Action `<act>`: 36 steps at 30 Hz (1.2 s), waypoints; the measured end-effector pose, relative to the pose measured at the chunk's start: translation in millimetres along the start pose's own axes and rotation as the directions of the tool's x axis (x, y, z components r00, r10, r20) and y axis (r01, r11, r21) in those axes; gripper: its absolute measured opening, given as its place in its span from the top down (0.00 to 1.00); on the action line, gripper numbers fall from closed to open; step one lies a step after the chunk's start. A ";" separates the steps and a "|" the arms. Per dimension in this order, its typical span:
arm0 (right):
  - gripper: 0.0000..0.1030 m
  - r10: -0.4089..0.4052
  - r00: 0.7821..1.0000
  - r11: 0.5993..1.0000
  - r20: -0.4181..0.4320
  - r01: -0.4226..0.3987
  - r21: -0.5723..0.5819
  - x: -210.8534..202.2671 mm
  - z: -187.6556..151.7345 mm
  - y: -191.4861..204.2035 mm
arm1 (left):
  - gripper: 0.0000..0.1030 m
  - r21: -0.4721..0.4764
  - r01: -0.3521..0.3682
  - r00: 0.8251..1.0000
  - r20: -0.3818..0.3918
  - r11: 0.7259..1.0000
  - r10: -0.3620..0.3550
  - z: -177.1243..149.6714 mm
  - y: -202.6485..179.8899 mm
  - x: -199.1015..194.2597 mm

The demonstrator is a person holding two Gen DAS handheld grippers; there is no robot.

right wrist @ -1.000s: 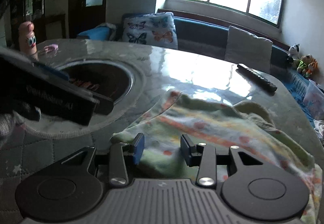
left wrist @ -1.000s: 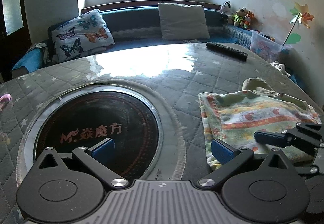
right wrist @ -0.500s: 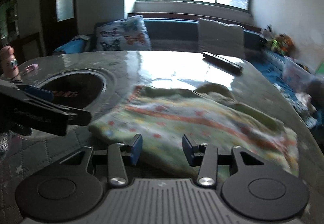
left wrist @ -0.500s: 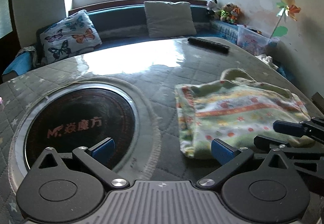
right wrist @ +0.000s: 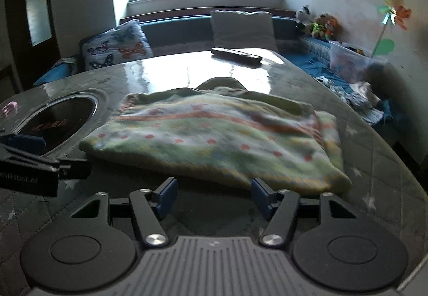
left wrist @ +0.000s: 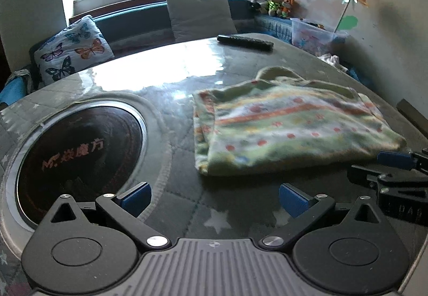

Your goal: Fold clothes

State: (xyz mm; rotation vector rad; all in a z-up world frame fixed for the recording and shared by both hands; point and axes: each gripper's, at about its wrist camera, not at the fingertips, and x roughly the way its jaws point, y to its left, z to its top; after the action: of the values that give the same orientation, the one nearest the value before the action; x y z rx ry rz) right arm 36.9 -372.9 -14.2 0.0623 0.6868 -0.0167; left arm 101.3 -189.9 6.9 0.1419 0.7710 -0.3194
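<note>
Blue-padded tools, both spread and empty, face a folded garment on the worktop.

Right tool sits just short of the green patterned garment's near edge; left tool has it ahead-right, long axis crosswise. Only the left view shows the doubled left edge; beyond, a remote.

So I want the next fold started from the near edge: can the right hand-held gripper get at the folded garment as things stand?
Probably yes. The right hand-held gripper is open and faces the folded garment, whose near edge lies just beyond its fingertips with nothing between; the left hand-held gripper sits off to the side.
</note>
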 end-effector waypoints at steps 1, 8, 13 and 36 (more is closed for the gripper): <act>0.39 -0.004 1.000 1.000 -0.001 0.004 0.009 -1.4 -1.7 -1.2 | 0.00 0.004 0.001 1.000 -0.003 1.000 -0.001 -1.7 -1.4 -0.4; 0.33 -0.028 1.000 0.999 0.002 0.028 0.038 -10.4 -8.5 -5.7 | 0.00 0.016 0.016 1.000 -0.003 1.000 -0.016 -9.9 -6.5 -8.5; 0.31 -0.028 1.000 0.998 0.007 0.027 0.054 -15.4 -13.1 -4.0 | 0.00 0.025 0.024 1.000 -0.003 0.999 -0.024 -16.8 -8.8 -13.8; 0.30 -0.030 0.999 0.995 0.009 0.029 0.092 -35.3 -30.9 15.5 | 0.00 0.040 0.055 0.998 0.024 0.998 -0.056 -39.7 -8.7 -39.4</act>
State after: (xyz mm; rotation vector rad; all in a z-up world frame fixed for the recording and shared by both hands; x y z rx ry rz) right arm -9.4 -355.7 -14.8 0.1405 0.6761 -0.0776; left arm 45.8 -179.4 6.4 0.1536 0.7445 -0.3889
